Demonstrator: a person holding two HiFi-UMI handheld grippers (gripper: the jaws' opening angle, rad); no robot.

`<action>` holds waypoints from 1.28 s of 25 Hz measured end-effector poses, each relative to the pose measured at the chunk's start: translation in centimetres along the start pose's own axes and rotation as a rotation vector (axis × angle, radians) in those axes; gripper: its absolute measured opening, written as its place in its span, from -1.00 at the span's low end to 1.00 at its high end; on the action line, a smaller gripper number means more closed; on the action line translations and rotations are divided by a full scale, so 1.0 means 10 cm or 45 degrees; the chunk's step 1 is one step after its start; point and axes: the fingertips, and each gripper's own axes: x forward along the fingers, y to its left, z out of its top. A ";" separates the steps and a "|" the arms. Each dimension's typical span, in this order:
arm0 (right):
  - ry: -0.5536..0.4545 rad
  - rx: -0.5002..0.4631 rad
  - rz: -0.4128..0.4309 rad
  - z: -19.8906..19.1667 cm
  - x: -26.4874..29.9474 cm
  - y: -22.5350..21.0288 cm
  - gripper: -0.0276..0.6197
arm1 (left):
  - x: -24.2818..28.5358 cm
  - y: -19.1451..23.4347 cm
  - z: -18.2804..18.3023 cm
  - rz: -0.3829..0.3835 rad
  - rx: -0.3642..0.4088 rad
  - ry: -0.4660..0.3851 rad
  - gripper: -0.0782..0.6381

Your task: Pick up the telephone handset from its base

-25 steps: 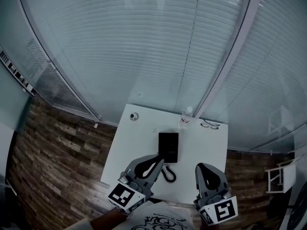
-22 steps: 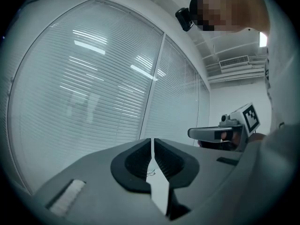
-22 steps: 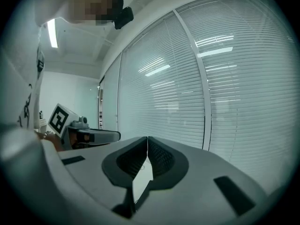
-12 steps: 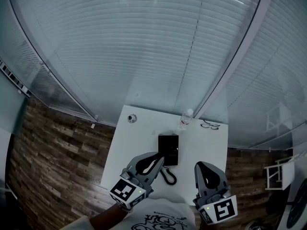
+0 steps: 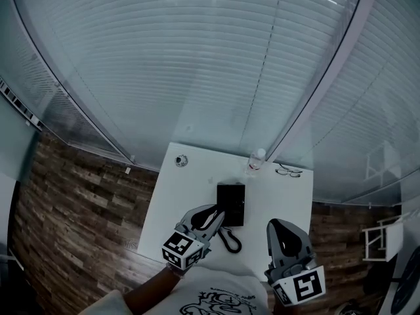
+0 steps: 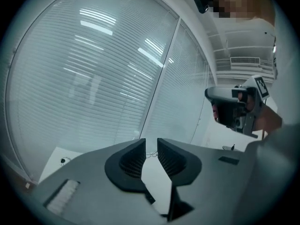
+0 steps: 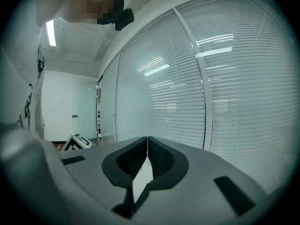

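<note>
The black telephone (image 5: 230,203) lies flat in the middle of the white table (image 5: 177,202), its handset resting on the base and its coiled cord (image 5: 230,240) trailing toward me. My left gripper (image 5: 215,213) hangs just left of the phone's near corner, apart from it. Its jaws are opening, and the left gripper view shows a narrow gap (image 6: 151,150) with nothing in it. My right gripper (image 5: 278,228) hovers over the table's near right part, to the right of the phone, with its jaws shut tip to tip (image 7: 147,143) and holding nothing.
A clear water bottle (image 5: 256,159), a pair of glasses (image 5: 287,171) and a small round object (image 5: 182,160) sit along the table's far edge. Glass walls with blinds rise behind the table. Wooden floor surrounds it.
My left gripper has sunk and moved in toward the phone's near left corner, and its jaws have parted a little. The right gripper has barely shifted.
</note>
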 end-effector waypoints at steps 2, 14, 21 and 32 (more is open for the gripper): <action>0.004 0.000 0.003 -0.02 -0.01 0.00 -0.90 | 0.10 0.11 -0.23 0.006 -0.043 0.047 -0.55; 0.026 0.003 0.019 -0.09 -0.04 -0.01 -0.90 | 0.54 0.63 -1.41 0.106 -0.109 0.295 -0.45; 0.040 0.013 0.020 -0.12 0.03 -0.03 -0.90 | 0.74 0.99 -1.86 0.144 -0.231 0.371 -0.41; 0.067 0.031 0.004 -0.21 0.08 -0.09 -0.90 | 0.98 1.15 -2.27 0.083 -0.447 0.405 -0.36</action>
